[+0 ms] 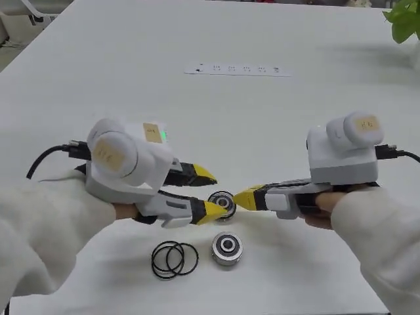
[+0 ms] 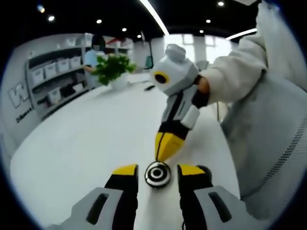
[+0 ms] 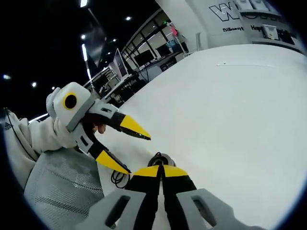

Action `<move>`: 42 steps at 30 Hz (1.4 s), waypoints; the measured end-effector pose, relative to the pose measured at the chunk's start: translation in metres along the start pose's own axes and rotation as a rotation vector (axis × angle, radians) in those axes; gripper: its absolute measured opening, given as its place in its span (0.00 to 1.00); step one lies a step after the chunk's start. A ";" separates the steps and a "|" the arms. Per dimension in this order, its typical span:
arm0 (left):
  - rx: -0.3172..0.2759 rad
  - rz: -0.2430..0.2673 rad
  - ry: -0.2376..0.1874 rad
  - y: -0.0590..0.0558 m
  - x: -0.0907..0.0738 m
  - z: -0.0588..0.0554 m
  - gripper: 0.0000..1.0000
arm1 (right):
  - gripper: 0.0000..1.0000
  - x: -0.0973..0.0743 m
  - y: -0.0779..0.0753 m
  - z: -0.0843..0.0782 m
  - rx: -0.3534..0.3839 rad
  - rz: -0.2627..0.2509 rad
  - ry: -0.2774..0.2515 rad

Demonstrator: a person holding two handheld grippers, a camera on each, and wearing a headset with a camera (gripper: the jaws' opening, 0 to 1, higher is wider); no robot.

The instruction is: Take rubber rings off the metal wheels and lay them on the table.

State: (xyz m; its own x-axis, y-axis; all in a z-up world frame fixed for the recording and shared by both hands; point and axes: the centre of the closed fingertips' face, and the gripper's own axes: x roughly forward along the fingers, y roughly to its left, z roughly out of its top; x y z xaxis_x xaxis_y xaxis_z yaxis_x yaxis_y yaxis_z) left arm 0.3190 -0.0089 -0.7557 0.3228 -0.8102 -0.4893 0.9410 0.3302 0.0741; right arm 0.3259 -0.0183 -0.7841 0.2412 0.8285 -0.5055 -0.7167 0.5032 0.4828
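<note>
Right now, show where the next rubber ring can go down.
Bare white table stretches from the white power strip to the left gripper and right gripper, and right of the silver metal wheel. Crowded: black rubber rings beside that wheel, a second wheel between the gripper tips.

Rubber rings [image 1: 174, 258] flat beside metal wheels [image 1: 227, 249]

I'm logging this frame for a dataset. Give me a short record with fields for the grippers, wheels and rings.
left gripper: open, one jaw on each side of the far wheel; contact cannot be told
right gripper: shut, tip pointing at the far wheel
far wheel: on the table, dark outer band, so its ring seems to be on
near wheel: on the table, apart from both grippers, rim looks bare metal
rings: a few, overlapping, flat on the table beside the near wheel
table: white
</note>
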 end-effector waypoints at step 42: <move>-0.037 0.185 -0.020 -0.003 -0.142 0.028 0.85 | 0.00 -0.009 0.037 0.035 0.041 0.109 -0.108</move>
State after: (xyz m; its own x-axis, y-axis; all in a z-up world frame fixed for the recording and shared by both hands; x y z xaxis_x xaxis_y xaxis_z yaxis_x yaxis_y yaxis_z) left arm 0.2734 0.0919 -0.6622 0.4923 -0.7434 -0.4528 0.8612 0.4916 0.1291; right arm 0.3202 0.0014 -0.7360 0.2341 0.8993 -0.3695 -0.7157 0.4166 0.5605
